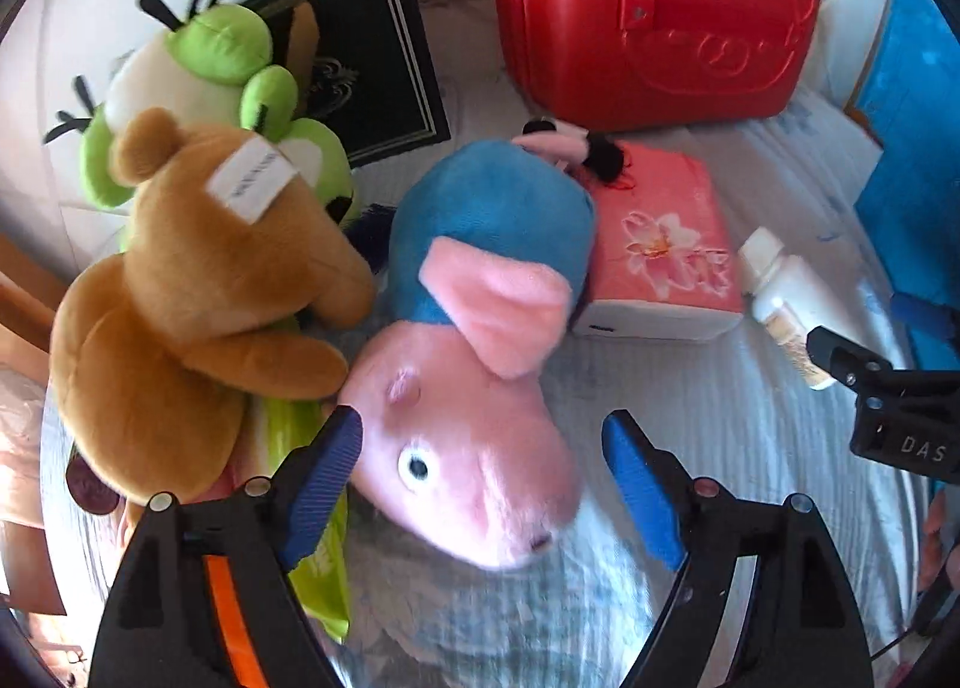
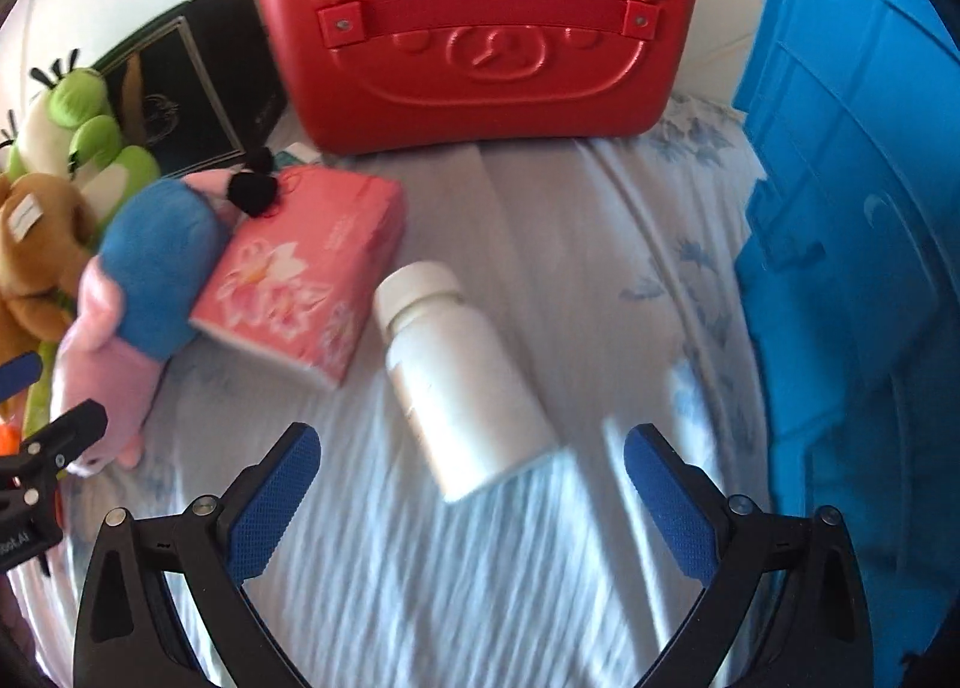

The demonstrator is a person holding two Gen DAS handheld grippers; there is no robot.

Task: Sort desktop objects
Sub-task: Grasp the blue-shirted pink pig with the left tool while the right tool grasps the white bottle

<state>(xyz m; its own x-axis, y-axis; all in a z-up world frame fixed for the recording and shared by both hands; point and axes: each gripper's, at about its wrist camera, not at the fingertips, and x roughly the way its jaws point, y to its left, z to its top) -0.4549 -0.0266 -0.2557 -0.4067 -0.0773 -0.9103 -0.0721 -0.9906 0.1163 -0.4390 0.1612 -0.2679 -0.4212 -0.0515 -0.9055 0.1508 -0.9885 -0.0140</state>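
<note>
A pink pig plush in a blue top [image 1: 480, 328] lies on the pale striped cloth [image 1: 750, 424], head toward me. My left gripper [image 1: 480, 424] hangs open over it, its blue pads on either side of the pig's head; the right pad stands clear of it. Left of the pig lie a brown bear plush [image 1: 198, 298] and a green plush [image 1: 210, 64]. In the right wrist view a white bottle [image 2: 462, 376] lies on its side just ahead of my right gripper [image 2: 474, 436], which is open and holds nothing. A pink tissue pack [image 2: 306, 274] rests against the pig [image 2: 144, 280].
A red bear-embossed case [image 2: 480, 28] stands at the back. A blue plastic bin [image 2: 852, 268] fills the right side. A black box [image 1: 372, 64] lies behind the plush toys. The white bottle [image 1: 786, 298] lies beside the tissue pack [image 1: 660, 244].
</note>
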